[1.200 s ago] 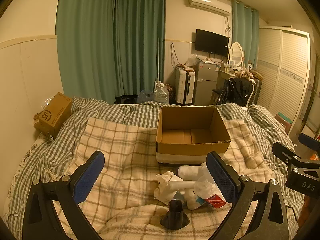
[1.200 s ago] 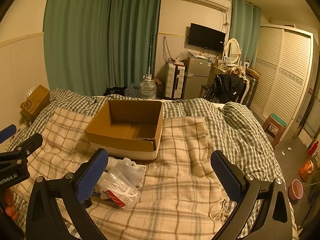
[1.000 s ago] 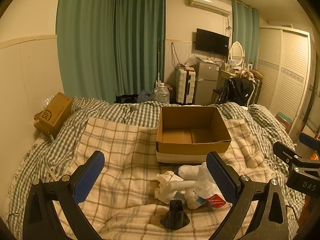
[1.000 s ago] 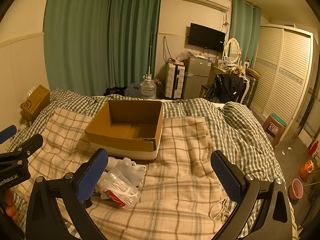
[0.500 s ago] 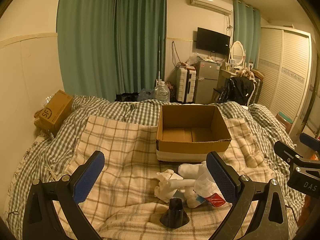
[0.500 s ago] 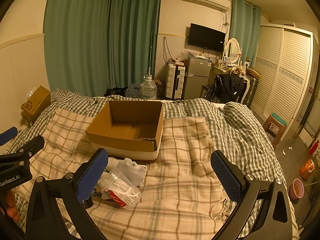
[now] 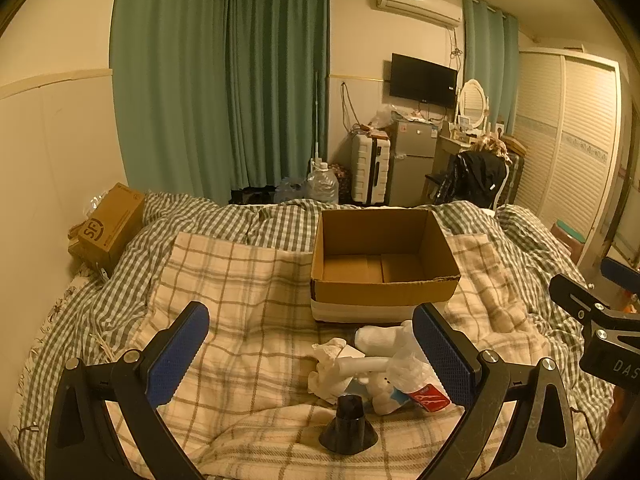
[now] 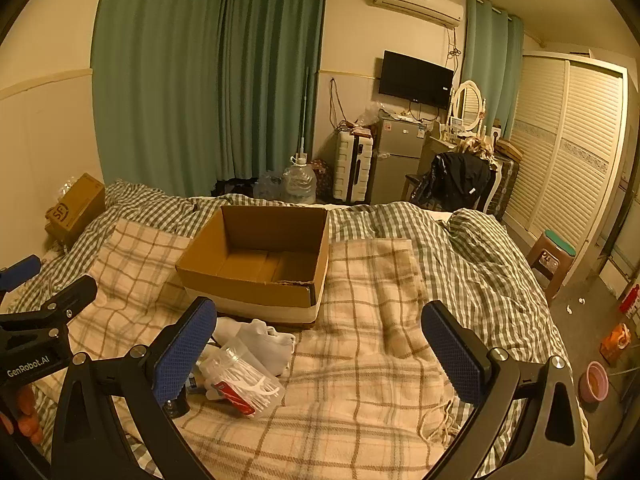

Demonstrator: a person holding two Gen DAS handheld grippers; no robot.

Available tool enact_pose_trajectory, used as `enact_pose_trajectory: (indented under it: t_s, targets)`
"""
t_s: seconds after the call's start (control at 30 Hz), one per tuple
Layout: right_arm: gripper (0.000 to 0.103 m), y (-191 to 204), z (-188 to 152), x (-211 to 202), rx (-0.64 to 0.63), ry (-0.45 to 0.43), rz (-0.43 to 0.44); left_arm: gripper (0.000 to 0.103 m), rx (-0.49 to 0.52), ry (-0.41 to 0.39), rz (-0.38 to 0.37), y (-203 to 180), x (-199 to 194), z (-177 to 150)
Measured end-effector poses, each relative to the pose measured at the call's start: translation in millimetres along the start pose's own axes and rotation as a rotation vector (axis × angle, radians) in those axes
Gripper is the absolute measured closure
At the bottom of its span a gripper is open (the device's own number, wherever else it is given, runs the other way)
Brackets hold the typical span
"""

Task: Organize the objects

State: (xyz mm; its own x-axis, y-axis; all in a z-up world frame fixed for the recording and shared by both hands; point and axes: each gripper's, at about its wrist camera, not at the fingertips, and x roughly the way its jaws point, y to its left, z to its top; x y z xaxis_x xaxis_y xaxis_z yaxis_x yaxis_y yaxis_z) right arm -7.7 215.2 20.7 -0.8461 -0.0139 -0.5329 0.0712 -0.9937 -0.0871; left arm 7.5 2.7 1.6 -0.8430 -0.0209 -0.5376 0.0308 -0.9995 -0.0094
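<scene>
An open, empty cardboard box sits on the plaid blanket. In front of it lies a small pile: white socks, crumpled white tissue, a clear bag of floss picks, a white tube and a black cone-shaped cap. My left gripper is open and empty, above the pile's near side. My right gripper is open and empty, to the right of the pile.
A brown SF carton lies at the bed's far left by the wall. Beyond the bed stand water jugs, a white suitcase and a small fridge. A stool stands on the floor at the right.
Both views have drifted very slightly; both grippers stay open and the objects on the bed have not moved.
</scene>
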Motion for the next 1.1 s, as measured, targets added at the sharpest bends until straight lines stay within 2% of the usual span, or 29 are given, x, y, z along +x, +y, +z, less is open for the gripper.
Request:
enact_pose_trajectory:
  t_s: [0.9,1.1]
  targets:
    - [0.000,-0.7,-8.4,11.4,-0.002,0.037,0.018,0.000,0.021,0.088,0.007,-8.2,19.5,-15.5]
    - [0.000,2.2,-13.4,17.6,-0.010,0.057,0.020,0.000,0.028,0.153,0.027,-8.9,35.9,-28.3]
